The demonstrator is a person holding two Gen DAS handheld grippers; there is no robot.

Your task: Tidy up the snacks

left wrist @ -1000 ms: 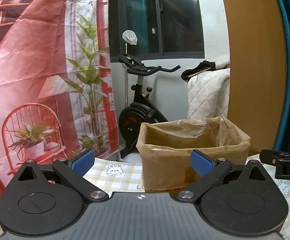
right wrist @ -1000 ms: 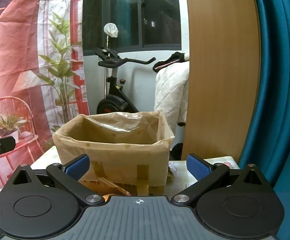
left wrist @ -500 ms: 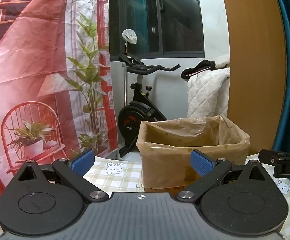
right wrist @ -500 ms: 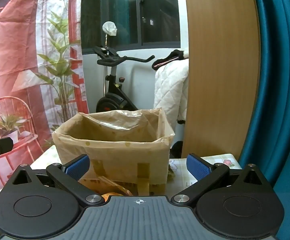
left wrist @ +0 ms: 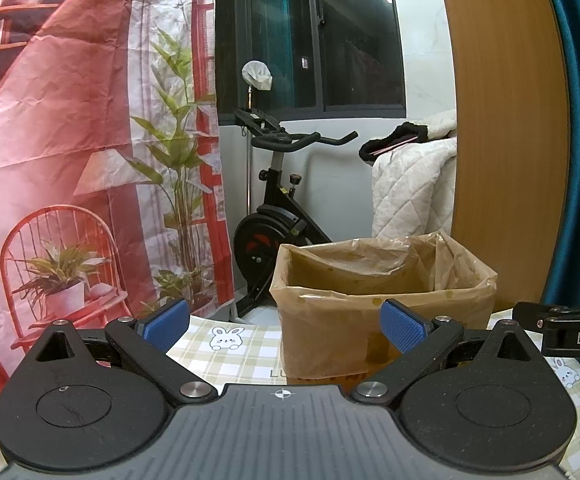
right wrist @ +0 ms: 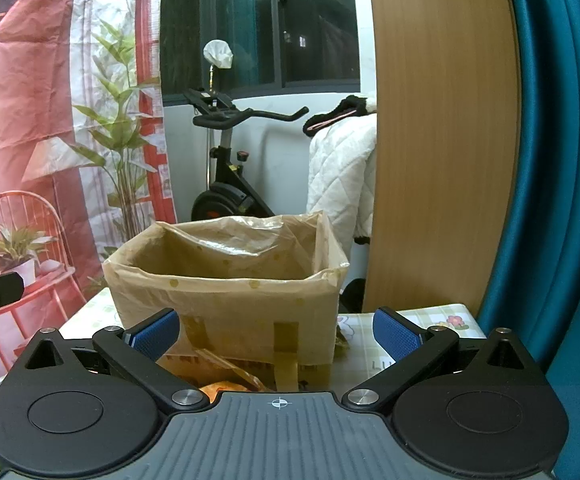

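- Left gripper (left wrist: 285, 325): jaws spread wide, nothing between them, blue ribbed pads on black linkage arms.
- Right gripper (right wrist: 275, 330): jaws likewise spread wide and empty, same blue textured pads.
- Cardboard box (left wrist: 382, 312) lined with a thin, crinkled, tan translucent plastic bag, standing upright on the bench (left wrist: 241, 350) ahead of both grippers; open top, rectangular, liner folded over the rim and hanging down the outer walls.
- In the left wrist view, box sitting beyond the jaws and toward the right pad, near the far edge of the bench.
- In the right wrist view, same box (right wrist: 225, 300) roughly centred beyond the gap between the jaws, strips of yellowish tape showing through the liner on its front wall.
- Snack packet (right wrist: 225, 374), orange and glossy with crumpled clear wrapping, lying on the bench just in front of the box's front wall, below and between the right jaws, partly hidden by the gripper body; touching the box or not, cannot tell.
- Bench covered with a soft checked cloth in pale green and cream, printed with small white rabbits and lettering.
- Tip of the right gripper poking in at the right edge of the left wrist view.
- Behind the bench: black exercise bike (left wrist: 277, 216), white quilted cover (left wrist: 410, 192), printed red backdrop (left wrist: 69, 140), smooth wooden panel (left wrist: 506, 132), teal curtain (right wrist: 562, 160).
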